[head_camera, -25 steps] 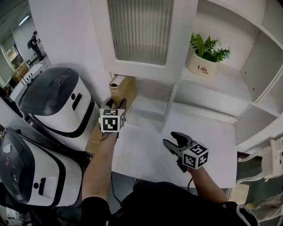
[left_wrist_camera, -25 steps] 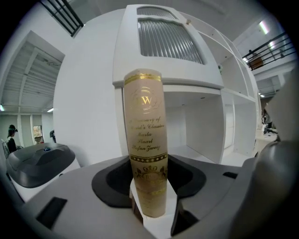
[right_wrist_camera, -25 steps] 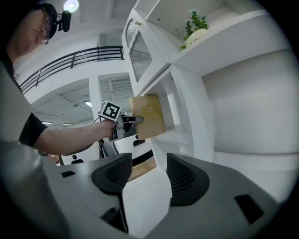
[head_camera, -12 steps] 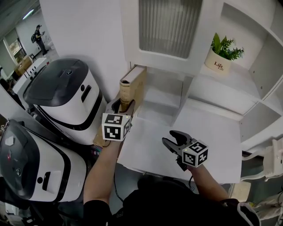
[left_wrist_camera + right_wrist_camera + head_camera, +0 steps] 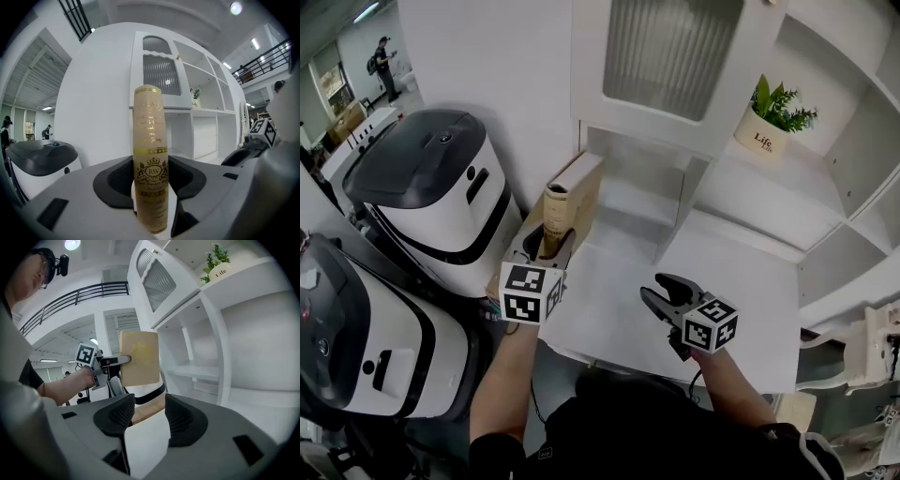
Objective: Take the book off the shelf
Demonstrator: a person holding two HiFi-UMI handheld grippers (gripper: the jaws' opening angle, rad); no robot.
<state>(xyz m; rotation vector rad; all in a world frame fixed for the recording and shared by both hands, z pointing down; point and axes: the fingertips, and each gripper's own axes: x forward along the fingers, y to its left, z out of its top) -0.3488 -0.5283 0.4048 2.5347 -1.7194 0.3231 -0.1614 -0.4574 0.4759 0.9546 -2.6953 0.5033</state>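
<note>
**Right gripper** (image 5: 659,292), nearest the viewer. It hovers over the white countertop (image 5: 731,281), right of the book and well apart from it. Its jaws stand apart with nothing between them, and they have just been closing a little.

**Left gripper** (image 5: 546,247). Its jaws are clamped on the lower part of the spine of the tan hardback book with gilt lettering (image 5: 570,199). The spine faces the jaws squarely.

**The book.** It stands upright, long axis vertical, and runs from the jaws straight back toward the shelf. It sits at the front left corner of the low open bay (image 5: 637,202) of the white shelf unit. Whether its foot touches the ledge cannot be told. The left hand is the working one, and the remaining pull, by judgement, runs along the gripper's own line toward the person.

**Left of the book.** Two white-and-black domed machines (image 5: 431,187).

**Above and behind the book.** A ribbed-glass cabinet door (image 5: 661,52).

**Far right of the book.** A white pot of green leaves (image 5: 764,131) on a higher shelf.
</note>
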